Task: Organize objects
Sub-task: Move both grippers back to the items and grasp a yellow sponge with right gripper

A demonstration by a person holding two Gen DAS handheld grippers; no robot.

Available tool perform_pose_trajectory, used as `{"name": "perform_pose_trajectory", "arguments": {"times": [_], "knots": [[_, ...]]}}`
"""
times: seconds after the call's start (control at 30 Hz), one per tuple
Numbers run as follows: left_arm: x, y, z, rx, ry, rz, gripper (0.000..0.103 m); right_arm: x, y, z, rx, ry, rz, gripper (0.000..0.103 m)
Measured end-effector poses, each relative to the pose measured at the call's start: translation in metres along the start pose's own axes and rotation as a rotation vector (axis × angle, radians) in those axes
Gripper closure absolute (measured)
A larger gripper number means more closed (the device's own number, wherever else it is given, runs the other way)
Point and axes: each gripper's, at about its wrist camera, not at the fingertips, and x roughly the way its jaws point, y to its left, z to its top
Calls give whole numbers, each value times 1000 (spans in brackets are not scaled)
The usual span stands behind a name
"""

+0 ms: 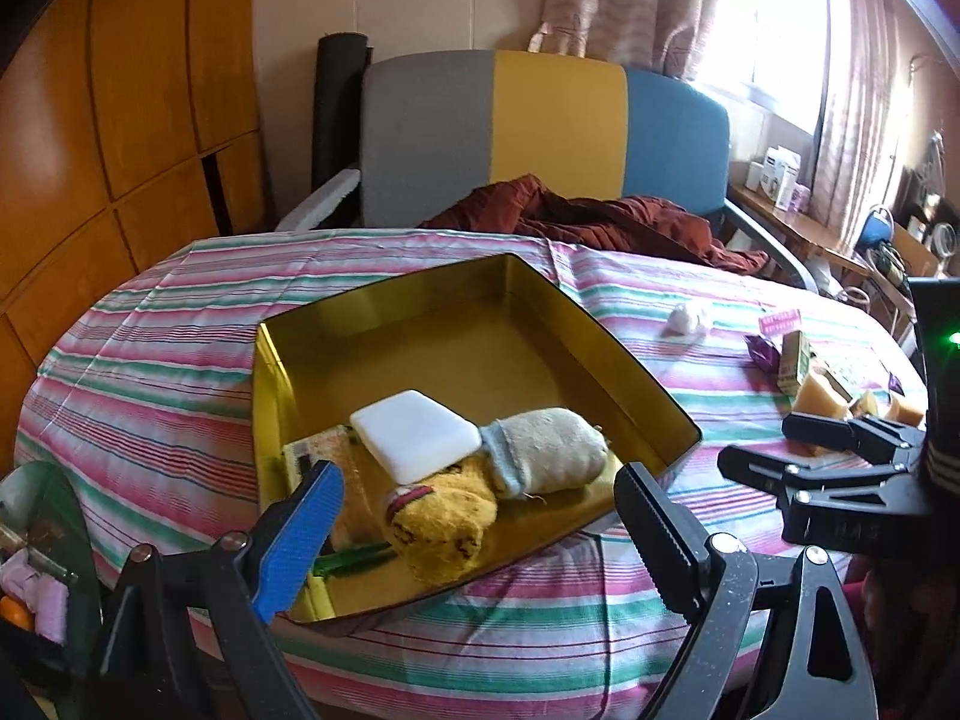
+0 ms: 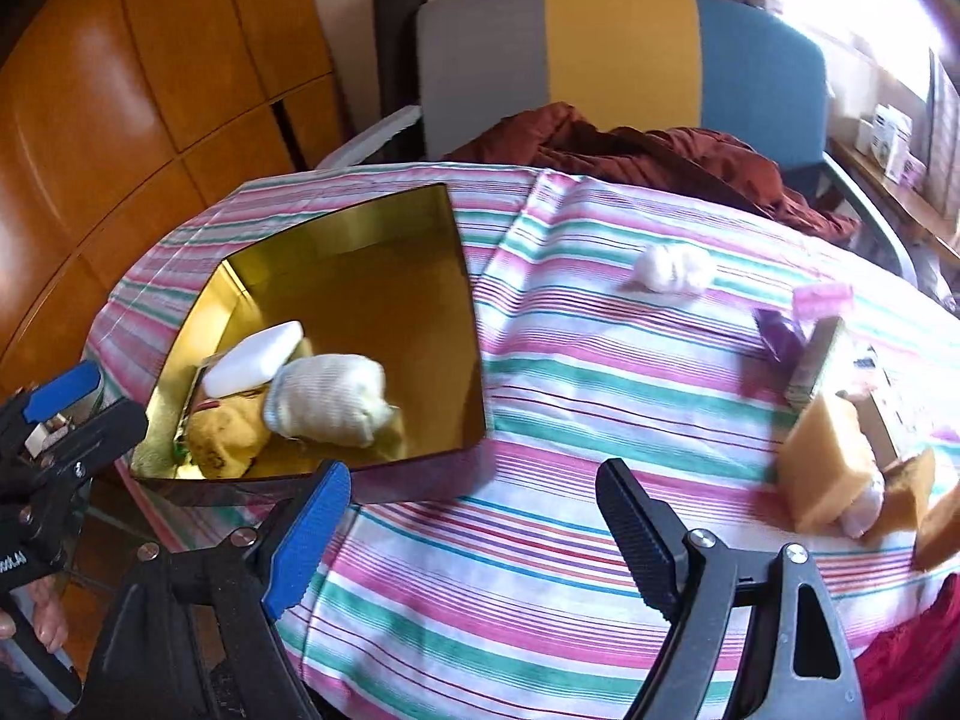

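Striped cloth [image 1: 180, 360]: pink, green and white, spread over the tabletop and carrying everything listed below.
Chair [image 1: 540, 138]: grey, yellow and blue back, at the far edge of the tabletop; a rust-red garment [image 1: 600, 222] lies heaped in front of it.
Gold tin [image 1: 480, 324]: open, shiny inside, on the cloth toward its left side; all its contents sit in the near corner.
Cream sock roll [image 1: 552, 450]: lying in the tin, touching the white bar and the yellow roll.
Yellow sock roll [image 1: 444, 528]: in the tin, nearest the camera in the left wrist view.
White bar [image 1: 420, 438]: flat, rounded corners, resting on top of other items in the tin.
Sponges [image 2: 828, 468]: orange blocks on the cloth at the right, well apart from the tin, bunched with a small carton [image 2: 819, 366] and a purple wrapper [image 2: 780, 333].
White cloth ball [image 2: 672, 270]: alone on the cloth, between the tin and the right-hand clutter.
Pink item [image 2: 822, 299]: small, blurred, just behind the purple wrapper.
Left tool [image 1: 474, 516]: released, fingers spread wide over the near corner of the tin, gripping nothing.
Right tool [image 2: 474, 516]: released, fingers wide over bare cloth just right of the tin, with nothing between them.
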Motion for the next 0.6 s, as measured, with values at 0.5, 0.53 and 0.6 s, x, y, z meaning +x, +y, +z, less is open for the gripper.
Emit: {"name": "perform_pose_trajectory", "arguments": {"times": [0.5,0.53,0.6], "knots": [[18,-36,-4,59,67,-112,7,-12,-79,-20,154,29,-119,17],[19,-40,-4,66,70,-120,7,-16,-90,-22,180,26,-137,17],[21,-47,-3,82,74,-133,7,-26,-110,-25,234,15,-177,17]]}}
